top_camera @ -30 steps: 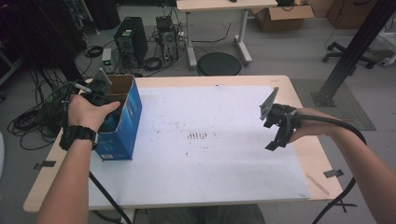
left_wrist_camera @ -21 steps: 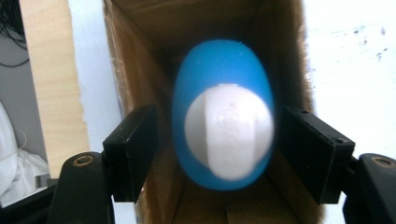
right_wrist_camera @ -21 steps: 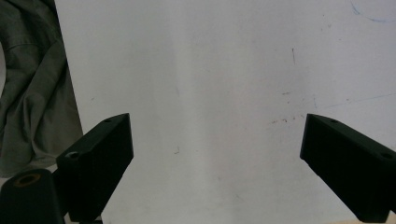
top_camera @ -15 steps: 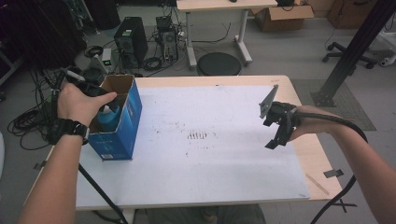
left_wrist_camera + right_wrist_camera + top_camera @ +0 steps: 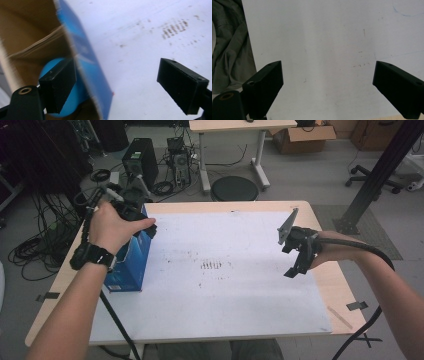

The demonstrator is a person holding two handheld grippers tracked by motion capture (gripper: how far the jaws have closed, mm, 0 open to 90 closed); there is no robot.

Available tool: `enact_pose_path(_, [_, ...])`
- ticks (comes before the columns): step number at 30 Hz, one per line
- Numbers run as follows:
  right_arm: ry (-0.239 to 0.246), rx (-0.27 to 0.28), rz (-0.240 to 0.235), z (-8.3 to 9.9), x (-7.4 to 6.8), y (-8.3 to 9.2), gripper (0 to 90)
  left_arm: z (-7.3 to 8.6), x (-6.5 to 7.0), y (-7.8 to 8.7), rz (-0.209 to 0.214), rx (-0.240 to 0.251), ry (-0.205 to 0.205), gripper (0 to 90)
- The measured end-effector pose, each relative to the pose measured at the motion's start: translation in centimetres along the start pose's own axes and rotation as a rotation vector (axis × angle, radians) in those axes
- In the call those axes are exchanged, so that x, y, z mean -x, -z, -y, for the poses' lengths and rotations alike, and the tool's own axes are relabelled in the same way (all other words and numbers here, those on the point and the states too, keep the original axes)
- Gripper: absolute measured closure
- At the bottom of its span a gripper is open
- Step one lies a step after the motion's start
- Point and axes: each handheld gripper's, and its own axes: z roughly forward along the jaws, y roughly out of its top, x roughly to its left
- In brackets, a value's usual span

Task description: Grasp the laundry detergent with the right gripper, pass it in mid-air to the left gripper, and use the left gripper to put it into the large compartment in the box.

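An open blue cardboard box (image 5: 129, 265) stands at the table's left edge, on the white sheet (image 5: 220, 285). My left gripper (image 5: 145, 227) is held above the box's far end, and its jaws have just been opening. In the left gripper view my left gripper (image 5: 117, 75) is open with nothing gripped. The box's blue wall (image 5: 87, 62) runs below the gap, and a round blue object (image 5: 50, 67) lies inside the brown interior behind the left jaw. My right gripper (image 5: 296, 267) hovers over the sheet's right side, open and empty (image 5: 327, 75).
The white sheet covers most of the wooden table (image 5: 327, 285), with dark smudges (image 5: 212, 265) at its middle. Beyond the far edge are a round black stool (image 5: 234, 187), computer towers (image 5: 139, 162) and floor cables (image 5: 35, 245). Grey-green clothing (image 5: 229, 45) shows beside the sheet.
My left hand has lifted up out of the blue box and moved toward its far end, its jaws standing wider apart. The right hand has stayed in place.
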Motion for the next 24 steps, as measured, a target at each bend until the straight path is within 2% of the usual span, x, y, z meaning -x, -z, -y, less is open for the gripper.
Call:
enact_pose_path(3, [0.000,-0.003,-0.004,0.0,0.1,0.0,9.4,-0.6,1.5,-0.8,0.015,0.003,-0.045,12.8])
enact_pose_path(5, [-0.004,-0.005,-0.003,0.0,0.2,0.0,9.3,-0.9,2.4,-1.5,0.008,-0.004,-0.067,9.7])
enact_pose_path(8, [-0.014,-0.004,-0.004,-0.1,0.4,0.0,9.2,-1.3,3.4,-2.5,0.046,-0.012,-0.092,8.4])
enact_pose_path(11, [-0.003,-0.001,-0.012,-0.2,0.5,-0.2,8.9,-1.5,4.4,-3.5,0.062,-0.019,-0.122,7.7])
enact_pose_path(18, [-0.006,-0.008,-0.021,-0.3,0.6,-0.6,7.7,-1.5,6.3,-5.8,0.108,-0.040,-0.152,4.7])
enact_pose_path(24, [-0.009,-0.004,-0.025,-0.3,0.7,-0.7,6.7,-1.5,7.3,-6.8,0.131,-0.054,-0.165,4.7])
